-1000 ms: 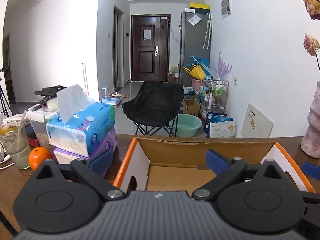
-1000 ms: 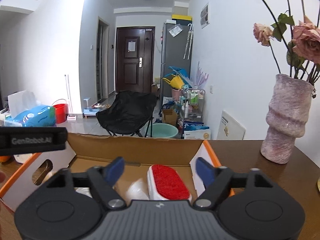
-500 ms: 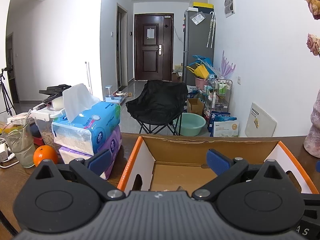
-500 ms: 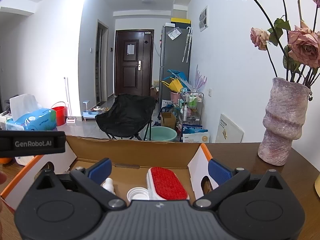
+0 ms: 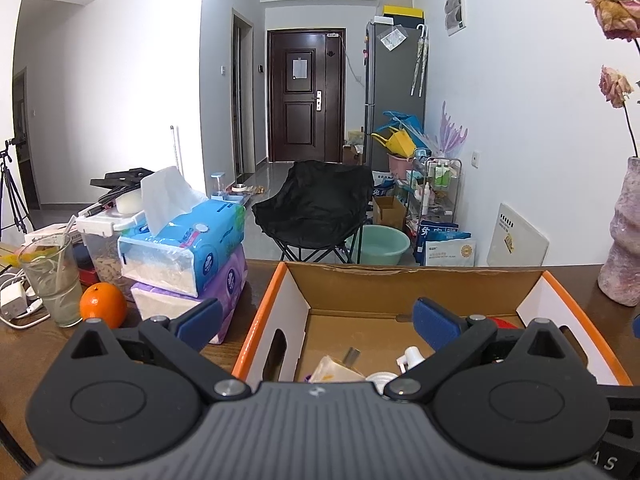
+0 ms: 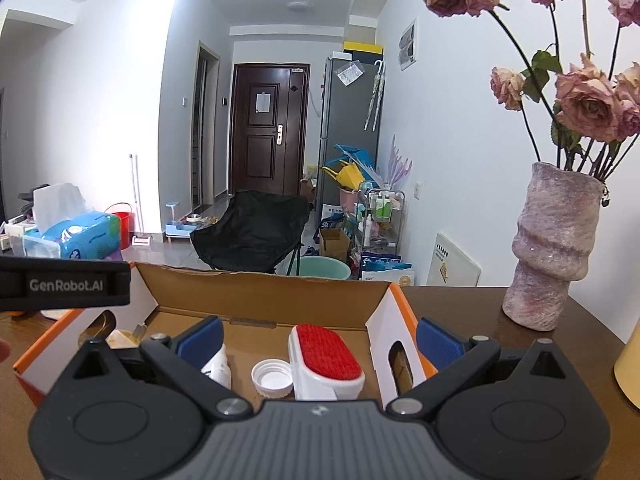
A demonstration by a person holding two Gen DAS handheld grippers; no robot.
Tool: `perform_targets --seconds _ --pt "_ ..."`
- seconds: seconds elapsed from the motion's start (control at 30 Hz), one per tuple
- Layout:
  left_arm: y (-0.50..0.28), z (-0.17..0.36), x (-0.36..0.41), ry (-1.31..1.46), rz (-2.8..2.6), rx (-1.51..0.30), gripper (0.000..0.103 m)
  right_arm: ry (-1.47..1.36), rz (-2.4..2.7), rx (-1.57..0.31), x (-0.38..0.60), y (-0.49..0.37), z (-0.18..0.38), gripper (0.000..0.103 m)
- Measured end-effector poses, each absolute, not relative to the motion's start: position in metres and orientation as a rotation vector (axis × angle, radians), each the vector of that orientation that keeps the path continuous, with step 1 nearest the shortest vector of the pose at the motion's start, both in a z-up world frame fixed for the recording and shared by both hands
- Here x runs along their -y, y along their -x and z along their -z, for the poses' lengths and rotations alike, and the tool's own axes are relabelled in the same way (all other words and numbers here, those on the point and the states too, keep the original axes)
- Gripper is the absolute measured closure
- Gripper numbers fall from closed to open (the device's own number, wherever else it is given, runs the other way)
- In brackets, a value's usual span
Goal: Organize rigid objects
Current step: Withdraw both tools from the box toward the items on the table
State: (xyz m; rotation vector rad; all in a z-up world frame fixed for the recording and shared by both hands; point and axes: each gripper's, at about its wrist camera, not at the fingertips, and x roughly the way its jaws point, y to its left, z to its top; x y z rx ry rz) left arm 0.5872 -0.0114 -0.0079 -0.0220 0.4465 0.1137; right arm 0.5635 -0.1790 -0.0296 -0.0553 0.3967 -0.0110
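"GenRobot.AI" on left tongs (image 6: pixel 64 284); both tongs (image 6: pixel 318 338) wide apart, empty, above box (image 6: pixel 256 292).

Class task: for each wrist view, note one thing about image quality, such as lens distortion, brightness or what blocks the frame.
Left wrist view: fisheye bends the walls, dark corners, sharp focus; the left gripper body hides the lower frame. Right wrist view: the left wall is washed out bright; the right gripper covers part of the cardboard box.
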Motion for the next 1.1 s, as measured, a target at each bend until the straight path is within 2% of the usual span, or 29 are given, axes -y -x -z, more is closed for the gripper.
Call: perform_targets --seconds 1.1 --pt "-0.48 0.006 0.006 0.047 -0.13 -0.47 0.0 0.062 0.021 -0.363 0.194 -0.452 0.019 0.0"
